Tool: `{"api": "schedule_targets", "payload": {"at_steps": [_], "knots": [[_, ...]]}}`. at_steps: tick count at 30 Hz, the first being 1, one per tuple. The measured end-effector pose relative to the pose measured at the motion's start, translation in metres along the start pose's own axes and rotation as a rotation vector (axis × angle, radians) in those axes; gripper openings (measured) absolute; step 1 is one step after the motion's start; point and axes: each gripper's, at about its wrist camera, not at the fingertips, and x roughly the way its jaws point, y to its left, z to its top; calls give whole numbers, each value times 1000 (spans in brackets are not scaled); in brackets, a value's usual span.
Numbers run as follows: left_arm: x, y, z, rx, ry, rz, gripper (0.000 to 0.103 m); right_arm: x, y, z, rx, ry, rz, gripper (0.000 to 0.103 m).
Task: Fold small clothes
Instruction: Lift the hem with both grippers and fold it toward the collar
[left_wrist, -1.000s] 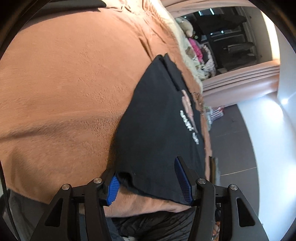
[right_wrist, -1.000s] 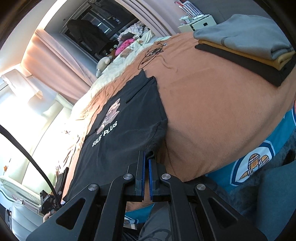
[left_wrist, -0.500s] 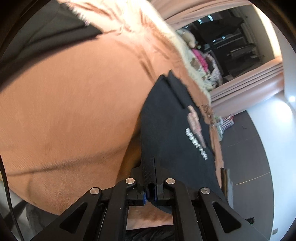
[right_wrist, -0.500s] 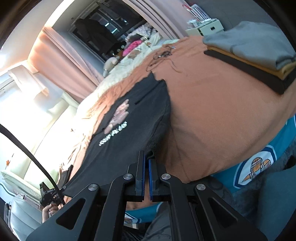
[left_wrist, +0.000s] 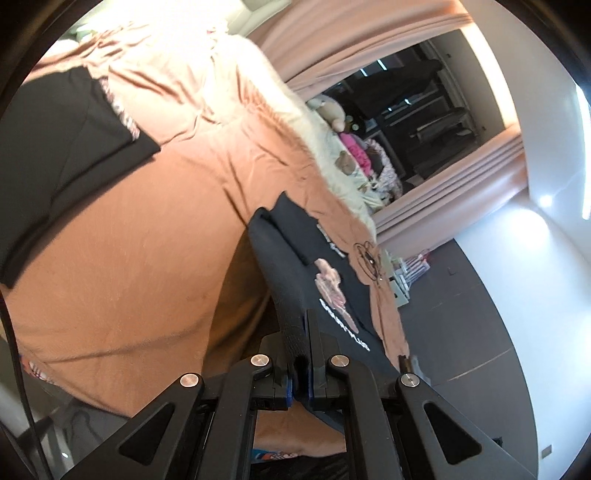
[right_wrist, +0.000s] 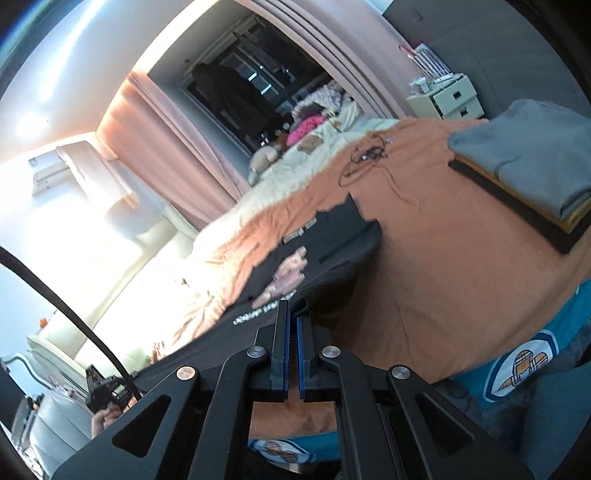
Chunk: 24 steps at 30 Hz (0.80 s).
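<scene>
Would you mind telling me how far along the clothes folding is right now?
Done: a folded stack sits on the orange blanket. In hand: the left gripper and right gripper each pinch the near hem of the black T-shirt, lifting it. Left: folding it over and stacking it.

matt black cloth t-shirt (left_wrist: 295, 258) on a soft, fuzzy orange blanket (left_wrist: 140, 266); matt black plastic jaws

Left gripper (left_wrist: 300, 334) of black plastic with blue pads, clamped on the near hem of a black printed cotton T-shirt (left_wrist: 314, 258). Hem raised off a rust-orange fleece blanket (left_wrist: 129, 240). Folded black fabric piece (left_wrist: 55, 147) lying at far left on same blanket.
</scene>
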Motion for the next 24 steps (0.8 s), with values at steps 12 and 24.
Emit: {"api": "schedule_targets", "payload": {"at_steps": [12,24], "knots": [[-105,-48,-28,91,-46,27,4,-53,0,-19,-52,-43,68,0],[-157,-65,-62,150,-77,74,4,-74,-16,-38,-34,-38,42,0]]}}
